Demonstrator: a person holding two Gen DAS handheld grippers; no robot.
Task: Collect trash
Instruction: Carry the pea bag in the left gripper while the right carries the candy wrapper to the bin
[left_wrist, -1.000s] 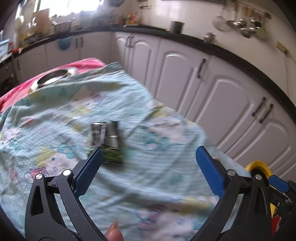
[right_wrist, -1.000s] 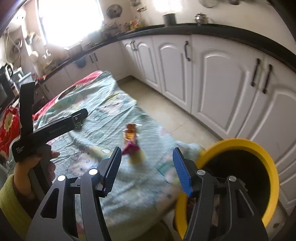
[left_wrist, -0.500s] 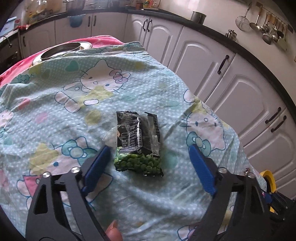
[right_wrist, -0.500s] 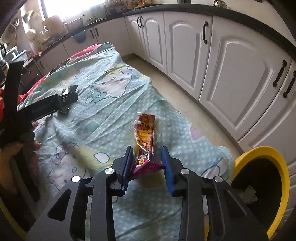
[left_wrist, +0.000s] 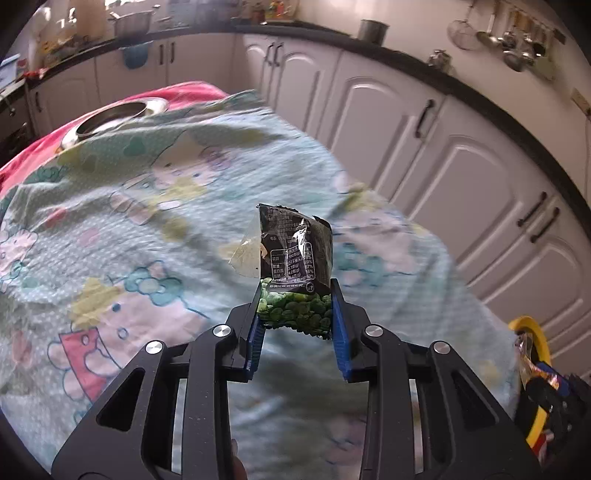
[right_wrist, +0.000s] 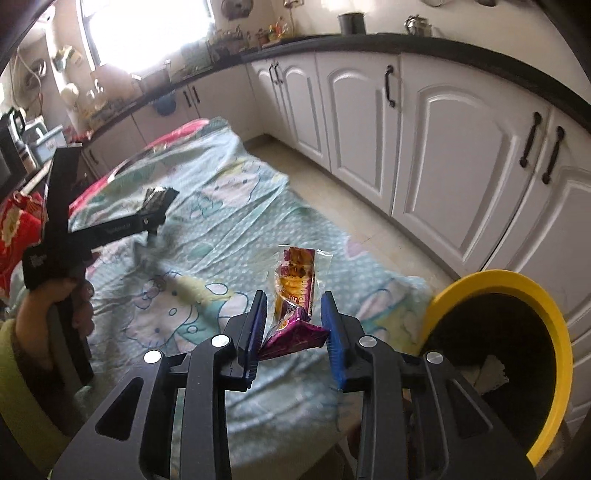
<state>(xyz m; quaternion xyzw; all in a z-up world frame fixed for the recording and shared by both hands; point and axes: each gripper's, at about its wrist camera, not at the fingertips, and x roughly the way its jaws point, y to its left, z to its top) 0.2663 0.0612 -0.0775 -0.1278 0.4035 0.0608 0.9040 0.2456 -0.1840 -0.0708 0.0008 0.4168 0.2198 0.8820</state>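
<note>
White kitchen cabinets (right_wrist: 436, 147) are seen behind a cartoon-print cloth (left_wrist: 147, 229). Left gripper (left_wrist: 297, 314): jaws just closed, clamped on green pea packet (left_wrist: 295, 266), held above the cloth. Right gripper (right_wrist: 293, 325): jaws pinch purple-orange snack wrapper (right_wrist: 295, 295), beside yellow-rimmed bin (right_wrist: 517, 332).

We see white cabinets (right_wrist: 436, 155) under a dark countertop (right_wrist: 332, 42), a bright window (right_wrist: 147, 29), pale floor tiles (right_wrist: 343, 210), and a cartoon-print sheet (left_wrist: 147, 206).

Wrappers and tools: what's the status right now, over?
Left tool just closed on pea packet, lifted off cloth. Right tool holds snack wrapper. Yellow bin beside right tool, path clear.
</note>
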